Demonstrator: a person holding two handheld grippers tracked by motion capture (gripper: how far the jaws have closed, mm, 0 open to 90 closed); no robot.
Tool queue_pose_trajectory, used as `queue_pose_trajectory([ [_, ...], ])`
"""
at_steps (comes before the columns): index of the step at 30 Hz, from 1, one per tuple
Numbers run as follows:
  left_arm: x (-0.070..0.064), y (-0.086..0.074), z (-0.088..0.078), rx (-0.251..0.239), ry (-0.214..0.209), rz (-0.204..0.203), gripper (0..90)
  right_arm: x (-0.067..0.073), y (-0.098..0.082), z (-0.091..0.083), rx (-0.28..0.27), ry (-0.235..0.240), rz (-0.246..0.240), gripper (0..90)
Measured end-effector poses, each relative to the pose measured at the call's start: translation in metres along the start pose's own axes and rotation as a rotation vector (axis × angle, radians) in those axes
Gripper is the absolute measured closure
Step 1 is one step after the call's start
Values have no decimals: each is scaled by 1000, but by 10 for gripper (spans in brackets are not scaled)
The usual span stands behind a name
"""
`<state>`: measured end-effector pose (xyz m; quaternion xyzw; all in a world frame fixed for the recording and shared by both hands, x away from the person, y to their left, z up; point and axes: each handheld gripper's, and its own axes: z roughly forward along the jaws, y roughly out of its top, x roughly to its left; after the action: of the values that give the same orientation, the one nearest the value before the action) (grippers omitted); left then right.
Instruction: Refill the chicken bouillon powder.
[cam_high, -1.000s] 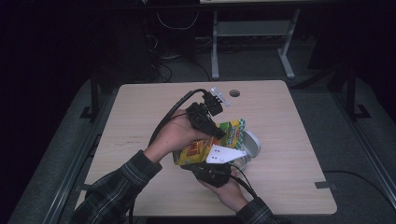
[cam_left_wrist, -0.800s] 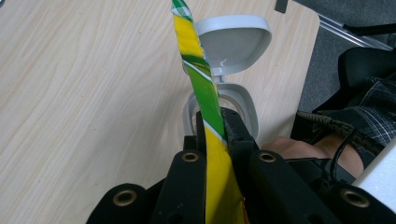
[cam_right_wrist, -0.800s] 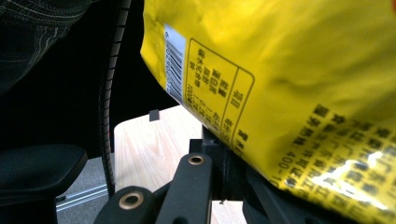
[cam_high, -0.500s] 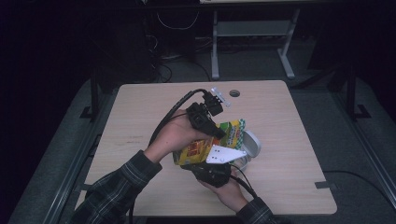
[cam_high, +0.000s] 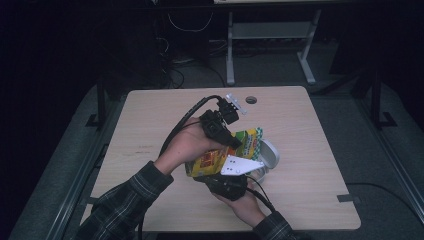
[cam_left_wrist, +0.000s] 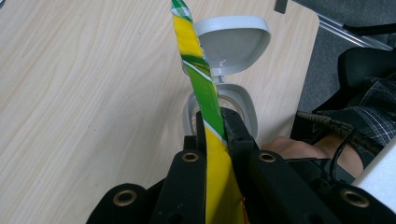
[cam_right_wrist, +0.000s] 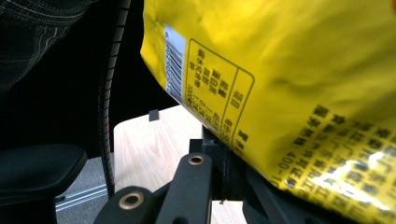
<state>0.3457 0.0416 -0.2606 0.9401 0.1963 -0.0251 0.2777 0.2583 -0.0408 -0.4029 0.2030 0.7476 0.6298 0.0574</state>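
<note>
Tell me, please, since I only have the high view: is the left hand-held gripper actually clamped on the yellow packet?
Observer: Yes, the left hand-held gripper pinches the packet's green sealed edge between its jaws.
Operator: What sits beyond that edge?
Observer: A grey container on the table, its hinged lid flipped open.
Operator: And what does the right hand-held gripper's side show?
Observer: The packet's back, with a barcode and printed text, above the right hand-held gripper, which is shut on its lower edge.
</note>
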Motion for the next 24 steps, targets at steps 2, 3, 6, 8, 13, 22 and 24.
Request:
queue_pose_trajectory([
  [2, 0, 0, 0, 0, 1, 1, 874, 0, 0, 0, 0, 0, 0, 900],
  [3, 0, 0, 0, -1, 1, 1, 874, 0, 0, 0, 0, 0, 0, 900],
  [6, 0, 0, 0, -1, 2, 1, 874, 0, 0, 0, 0, 0, 0, 900],
  [8, 0, 0, 0, 0, 2, 2, 874, 0, 0, 0, 0, 0, 1, 900],
  [13, 0, 0, 0, 1, 3, 0, 874, 0, 0, 0, -1, 0, 2, 900],
  [22, -1, 1, 0, 6, 6, 7, 875, 0, 1, -1, -7, 1, 5, 900],
  [24, -1, 1, 0, 6, 7, 7, 875, 0, 1, 0, -7, 2, 6, 900],
])
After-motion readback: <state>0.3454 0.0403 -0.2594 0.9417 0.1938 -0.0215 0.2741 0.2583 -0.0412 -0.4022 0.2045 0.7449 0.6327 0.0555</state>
